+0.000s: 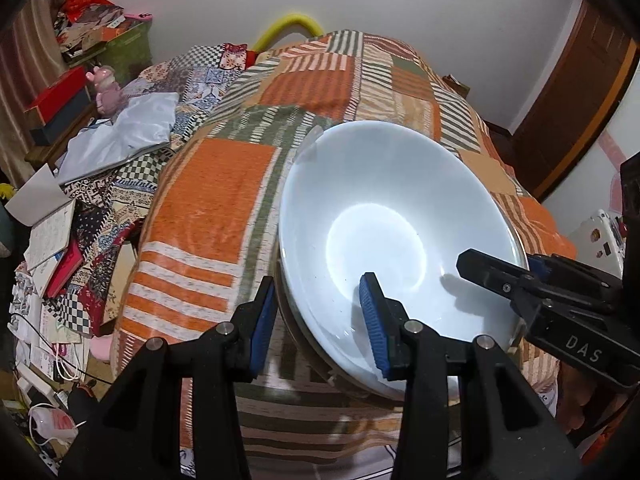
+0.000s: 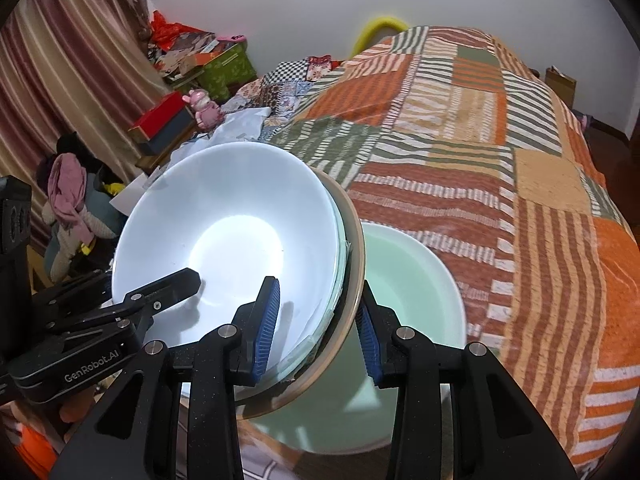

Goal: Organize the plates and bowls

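Note:
A white bowl sits nested in a clear glass dish and a beige plate, and the stack hangs tilted above the bed. My left gripper is shut on the stack's left rim, one blue pad inside the bowl and one outside. My right gripper is shut on the opposite rim in the same way. Each view shows one black finger of the other gripper reaching into the bowl. A pale green bowl lies on the quilt just under the stack's right edge.
An orange, green and white patchwork quilt covers the bed. Left of it lie papers and books, a red box, a pink figurine and a green box by a curtain. A wooden door stands at the right.

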A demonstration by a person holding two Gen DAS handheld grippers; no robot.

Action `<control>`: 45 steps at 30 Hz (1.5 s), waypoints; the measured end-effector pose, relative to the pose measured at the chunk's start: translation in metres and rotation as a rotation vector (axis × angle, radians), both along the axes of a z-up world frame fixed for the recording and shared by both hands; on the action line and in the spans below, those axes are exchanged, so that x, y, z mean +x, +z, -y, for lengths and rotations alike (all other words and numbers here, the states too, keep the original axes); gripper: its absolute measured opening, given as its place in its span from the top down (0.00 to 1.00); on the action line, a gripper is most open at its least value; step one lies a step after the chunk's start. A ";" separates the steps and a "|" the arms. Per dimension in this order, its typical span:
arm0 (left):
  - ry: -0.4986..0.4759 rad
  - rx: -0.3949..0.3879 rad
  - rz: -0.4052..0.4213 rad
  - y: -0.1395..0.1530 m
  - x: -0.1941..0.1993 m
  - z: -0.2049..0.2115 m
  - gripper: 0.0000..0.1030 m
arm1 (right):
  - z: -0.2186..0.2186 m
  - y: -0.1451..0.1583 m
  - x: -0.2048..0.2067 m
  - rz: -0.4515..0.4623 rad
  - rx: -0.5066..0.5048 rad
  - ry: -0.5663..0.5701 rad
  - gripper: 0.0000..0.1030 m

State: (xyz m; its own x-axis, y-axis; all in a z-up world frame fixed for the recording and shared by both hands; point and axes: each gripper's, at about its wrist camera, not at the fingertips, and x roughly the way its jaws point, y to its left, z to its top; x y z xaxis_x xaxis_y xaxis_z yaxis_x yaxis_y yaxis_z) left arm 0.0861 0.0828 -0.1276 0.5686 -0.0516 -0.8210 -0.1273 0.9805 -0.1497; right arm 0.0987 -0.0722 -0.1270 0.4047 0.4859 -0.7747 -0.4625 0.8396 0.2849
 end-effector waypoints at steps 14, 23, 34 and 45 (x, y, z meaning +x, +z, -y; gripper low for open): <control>-0.032 -0.075 0.059 -0.005 0.014 0.006 0.70 | 0.019 -0.014 0.012 -0.003 -0.055 -0.043 0.73; -0.061 -0.004 0.092 -0.004 0.013 0.030 0.70 | 0.031 -0.024 0.010 -0.037 -0.015 -0.054 0.72; -0.060 -0.022 0.075 -0.006 0.015 0.022 0.69 | 0.035 -0.015 0.004 0.015 -0.048 -0.061 0.68; -0.038 -0.052 0.193 0.037 -0.012 0.012 0.67 | 0.045 0.039 -0.024 0.157 -0.002 -0.076 0.62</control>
